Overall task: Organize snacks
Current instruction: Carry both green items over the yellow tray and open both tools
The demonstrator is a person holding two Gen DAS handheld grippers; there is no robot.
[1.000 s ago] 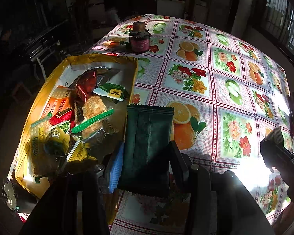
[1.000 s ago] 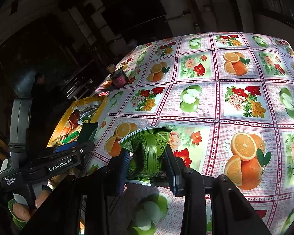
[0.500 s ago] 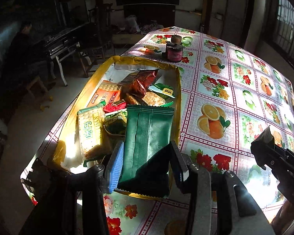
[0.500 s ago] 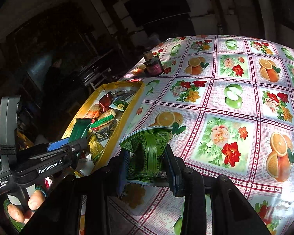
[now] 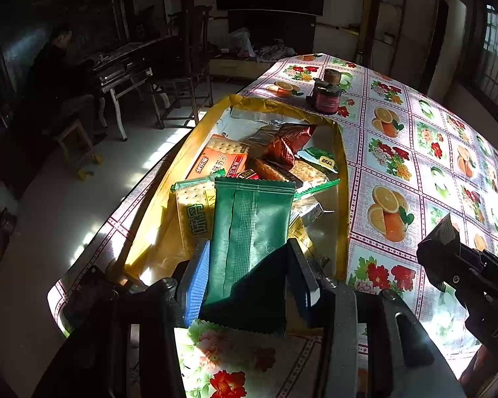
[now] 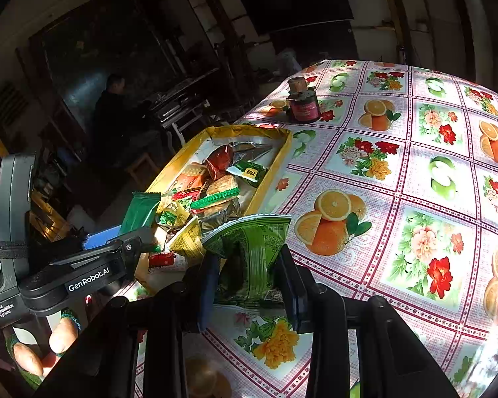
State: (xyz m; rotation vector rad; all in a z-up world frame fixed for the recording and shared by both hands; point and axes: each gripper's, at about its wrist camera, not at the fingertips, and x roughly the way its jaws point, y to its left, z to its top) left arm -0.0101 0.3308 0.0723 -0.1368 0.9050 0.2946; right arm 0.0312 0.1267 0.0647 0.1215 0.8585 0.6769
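**Both claws carrying packets at the snack box**

Your left claw (image 5: 247, 273) is clamped on a dark green packet (image 5: 249, 229), its blue and black pads pressed against the packet's long sides. The packet hangs above the near end of the yellow box (image 5: 343, 179), which sits at the bench's edge and is piled with snacks: an orange cracker pack (image 5: 220, 162), a brown wrapper (image 5: 290, 141) and a clear cracker pack with green print (image 5: 194, 214) just at the packet's 9 o'clock.

Your right claw (image 6: 247, 282) is closed on a light green packet (image 6: 250, 252), crumpled between the pads, held just short of the box's near corner. In the right wrist view the left claw lies at its 9 o'clock.

A dark red jar (image 6: 303, 107) with a cork lid stands at 12 o'clock past the box on the bench's fruit-and-flower cloth (image 6: 415, 199).
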